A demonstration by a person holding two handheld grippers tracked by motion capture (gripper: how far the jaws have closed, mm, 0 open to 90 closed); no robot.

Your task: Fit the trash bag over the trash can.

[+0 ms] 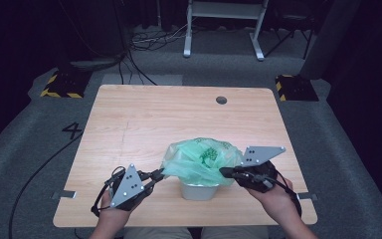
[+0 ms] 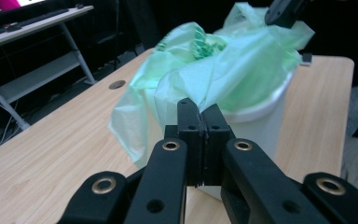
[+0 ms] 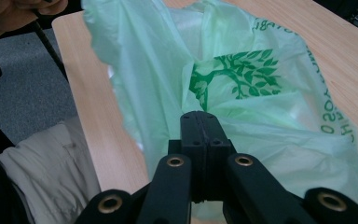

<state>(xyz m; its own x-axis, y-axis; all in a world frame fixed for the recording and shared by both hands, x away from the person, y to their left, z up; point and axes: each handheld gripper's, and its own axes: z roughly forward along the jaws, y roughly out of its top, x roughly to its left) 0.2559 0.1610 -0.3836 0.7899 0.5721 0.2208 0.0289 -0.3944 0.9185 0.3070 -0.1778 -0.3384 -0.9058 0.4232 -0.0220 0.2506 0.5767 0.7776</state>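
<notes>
Green plastic bag draped over white bin on counter, between both tools | left tool clamped on bag's edge ahead of its tips | right tool pinched together on opposite edge | likely spreading the liner over the rim.

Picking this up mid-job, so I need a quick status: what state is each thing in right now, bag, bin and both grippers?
green bag: draped in and over the bin, mouth bunched, not spread over the rim.
white bin: upright on the table, partly covered by the bag.
left gripper: shut on the bag's left edge.
right gripper: shut on the bag's right edge.
table: bears the bin.
</notes>
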